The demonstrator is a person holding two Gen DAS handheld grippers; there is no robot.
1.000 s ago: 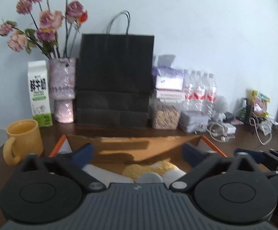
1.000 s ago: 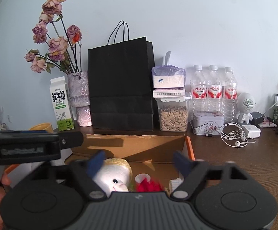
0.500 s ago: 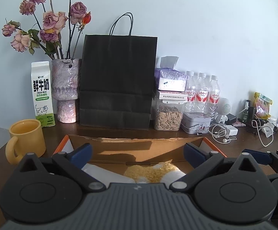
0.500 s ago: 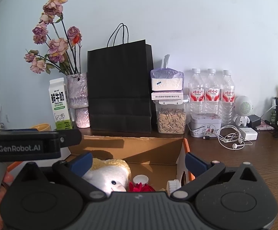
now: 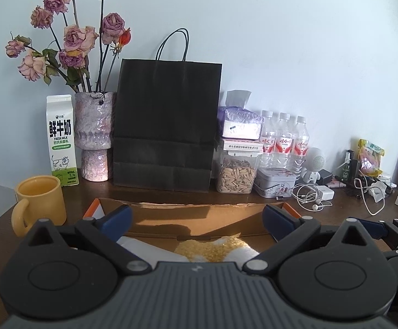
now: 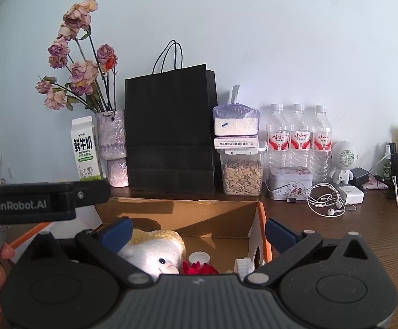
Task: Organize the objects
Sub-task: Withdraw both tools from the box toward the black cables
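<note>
Both grippers hung over the cardboard box (image 6: pixel 199 213) on the bench (image 6: pixel 363 227). The left gripper (image 5: pixel 196 219) and the right gripper (image 6: pixel 197 231) each had jaws spread wide, gripping nothing. A plush toy (image 6: pixel 155 252) lay inside the box.

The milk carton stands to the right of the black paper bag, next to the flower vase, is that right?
Not quite. The milk carton stands to the left of the black paper bag, next to the flower vase. The left wrist view shows it.
</note>
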